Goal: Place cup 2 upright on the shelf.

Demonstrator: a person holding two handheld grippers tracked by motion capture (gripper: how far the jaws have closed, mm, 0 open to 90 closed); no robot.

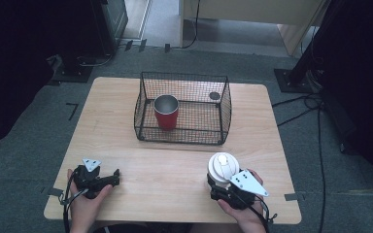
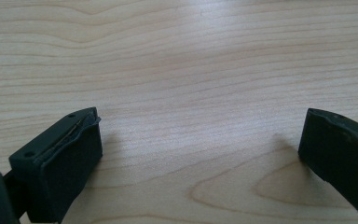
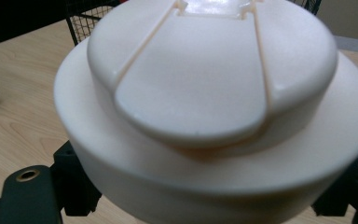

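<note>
A white cup with a white lid (image 1: 223,166) stands near the table's front right, and my right gripper (image 1: 222,184) is shut on its lower body. In the right gripper view the lid (image 3: 205,79) looms very close, with my right gripper (image 3: 207,198) holding the cup, one black jaw on either side. My left gripper (image 1: 115,176) rests low at the front left of the table, open, with nothing in it. In the left gripper view, my left gripper (image 2: 200,144) has only bare wood between its wide-apart jaws. A red cup (image 1: 166,114) with a silvery inside stands upright in a black wire basket (image 1: 179,137).
The basket sits at the back middle of the wooden table (image 1: 175,170), open at the top. A small dark disc (image 1: 214,95) lies in its far right corner. Black stands and cables (image 1: 301,104) are on the floor around the table.
</note>
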